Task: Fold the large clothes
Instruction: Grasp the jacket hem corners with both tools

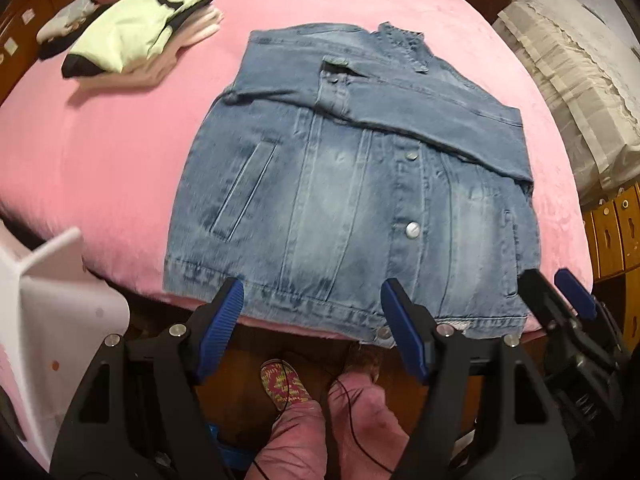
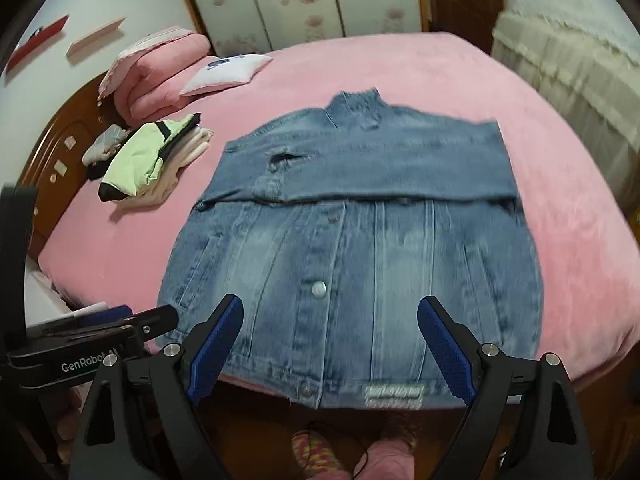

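Observation:
A blue denim jacket [image 1: 340, 184] [image 2: 360, 248] lies front-up on the pink bed [image 1: 100, 140] [image 2: 580, 240], buttoned, with both sleeves folded across the chest. Its hem hangs slightly over the near bed edge. My left gripper [image 1: 312, 296] hovers over the hem's left half, open, with nothing between its blue pads. My right gripper [image 2: 330, 312] is open above the hem near the lower button, holding nothing. In the left wrist view the right gripper [image 1: 560, 292] shows at the hem's right corner. In the right wrist view the left gripper [image 2: 132, 320] sits off the hem's left corner.
A stack of folded clothes topped by a light green garment [image 1: 132, 36] [image 2: 148, 160] lies at the bed's left. A folded pink blanket [image 2: 160, 76] and white pillow [image 2: 228, 72] sit by the wooden headboard [image 2: 56, 160]. The person's pink-trousered legs and slipper [image 1: 288, 384] stand below.

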Available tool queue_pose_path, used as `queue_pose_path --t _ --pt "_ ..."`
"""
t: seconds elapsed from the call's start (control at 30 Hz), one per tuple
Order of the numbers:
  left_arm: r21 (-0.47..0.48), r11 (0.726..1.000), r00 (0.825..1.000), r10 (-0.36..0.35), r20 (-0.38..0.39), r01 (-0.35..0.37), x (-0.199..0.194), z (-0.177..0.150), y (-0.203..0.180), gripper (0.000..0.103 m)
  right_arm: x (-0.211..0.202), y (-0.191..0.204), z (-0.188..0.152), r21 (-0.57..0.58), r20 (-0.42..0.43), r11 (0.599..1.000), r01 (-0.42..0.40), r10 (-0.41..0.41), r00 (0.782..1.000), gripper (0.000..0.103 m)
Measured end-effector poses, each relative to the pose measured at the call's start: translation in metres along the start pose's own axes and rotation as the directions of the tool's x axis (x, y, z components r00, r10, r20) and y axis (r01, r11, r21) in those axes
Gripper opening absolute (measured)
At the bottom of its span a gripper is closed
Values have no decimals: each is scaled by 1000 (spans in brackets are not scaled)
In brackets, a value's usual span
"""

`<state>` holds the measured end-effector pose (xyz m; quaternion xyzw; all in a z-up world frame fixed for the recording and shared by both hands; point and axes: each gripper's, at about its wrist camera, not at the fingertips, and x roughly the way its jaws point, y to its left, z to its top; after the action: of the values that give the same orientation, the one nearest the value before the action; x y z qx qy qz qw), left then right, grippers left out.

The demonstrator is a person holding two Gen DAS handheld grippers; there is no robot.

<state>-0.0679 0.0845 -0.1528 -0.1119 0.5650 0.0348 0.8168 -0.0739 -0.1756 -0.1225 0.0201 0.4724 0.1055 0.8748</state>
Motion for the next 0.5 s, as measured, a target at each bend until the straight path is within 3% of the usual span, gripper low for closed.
queue_pose_path --t 0.2,0.4,0.5 --pt "-101 993 998 -58 12 59 27 -30 31 69 24 -44 -40 136 -11 990 -26 28 1000 90" --pt "-212 972 995 -97 36 102 50 -51 60 69 40 -114 -85 233 -21 972 36 -32 999 90" --pt "-256 964 997 -68 33 74 58 -60 72 69 51 -150 -106 251 -30 963 97 -93 995 90"
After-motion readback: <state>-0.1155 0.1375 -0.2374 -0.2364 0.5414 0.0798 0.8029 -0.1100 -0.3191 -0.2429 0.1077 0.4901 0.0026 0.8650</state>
